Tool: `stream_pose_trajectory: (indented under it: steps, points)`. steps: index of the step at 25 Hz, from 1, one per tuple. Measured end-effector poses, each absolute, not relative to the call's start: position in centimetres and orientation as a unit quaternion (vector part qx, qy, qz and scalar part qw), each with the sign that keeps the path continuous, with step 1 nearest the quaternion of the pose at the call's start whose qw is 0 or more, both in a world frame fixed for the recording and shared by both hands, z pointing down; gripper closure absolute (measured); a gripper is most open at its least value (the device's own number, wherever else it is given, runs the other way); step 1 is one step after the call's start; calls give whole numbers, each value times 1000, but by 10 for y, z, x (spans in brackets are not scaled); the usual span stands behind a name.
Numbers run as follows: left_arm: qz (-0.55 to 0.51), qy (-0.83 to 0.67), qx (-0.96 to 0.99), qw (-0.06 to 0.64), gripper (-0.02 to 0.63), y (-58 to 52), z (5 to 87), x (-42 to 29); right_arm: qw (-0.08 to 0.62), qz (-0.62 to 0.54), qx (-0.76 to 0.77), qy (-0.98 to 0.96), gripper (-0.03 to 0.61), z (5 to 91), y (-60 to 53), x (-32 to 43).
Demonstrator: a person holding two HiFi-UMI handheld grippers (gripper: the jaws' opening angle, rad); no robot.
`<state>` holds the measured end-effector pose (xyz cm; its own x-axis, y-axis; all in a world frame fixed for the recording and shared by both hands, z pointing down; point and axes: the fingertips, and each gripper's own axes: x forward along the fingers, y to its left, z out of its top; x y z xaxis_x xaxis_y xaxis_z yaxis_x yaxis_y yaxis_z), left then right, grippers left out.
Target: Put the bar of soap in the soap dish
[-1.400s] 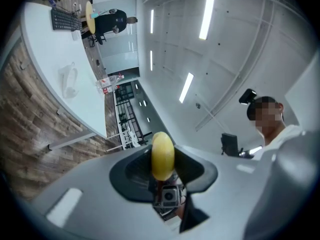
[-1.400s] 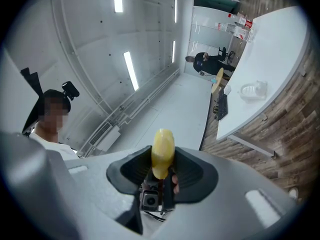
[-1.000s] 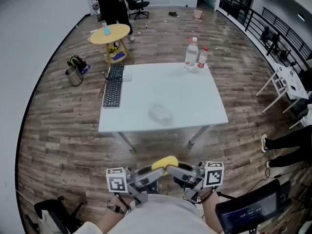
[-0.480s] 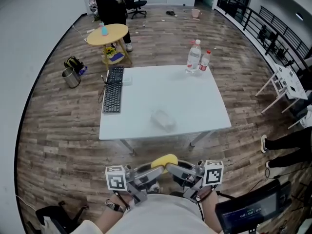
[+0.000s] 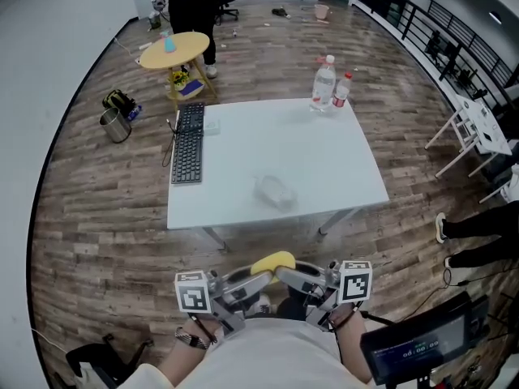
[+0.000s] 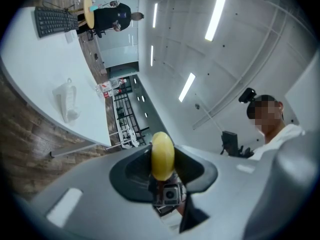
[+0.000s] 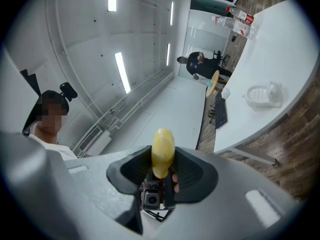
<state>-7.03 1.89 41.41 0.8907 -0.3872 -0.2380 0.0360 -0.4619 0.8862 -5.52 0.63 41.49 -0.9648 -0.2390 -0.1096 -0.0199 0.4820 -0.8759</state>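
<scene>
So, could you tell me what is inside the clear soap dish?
The clear plastic soap dish looks empty, though tiny; the left gripper and right gripper hold the yellow soap bar.

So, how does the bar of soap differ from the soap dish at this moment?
The bar of soap is yellow and opaque; the soap dish is pale and see-through. The soap is held in the air, with the left gripper and the right gripper both shut on it; the dish lies untouched on the white table.
</scene>
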Motion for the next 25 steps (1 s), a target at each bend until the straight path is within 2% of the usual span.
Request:
stream_pose_trajectory:
  steps: [25]
  points:
    - [-213,-125,823,512,478,-16,421,-70,107,-507,-61,853,442,421,-29,-56]
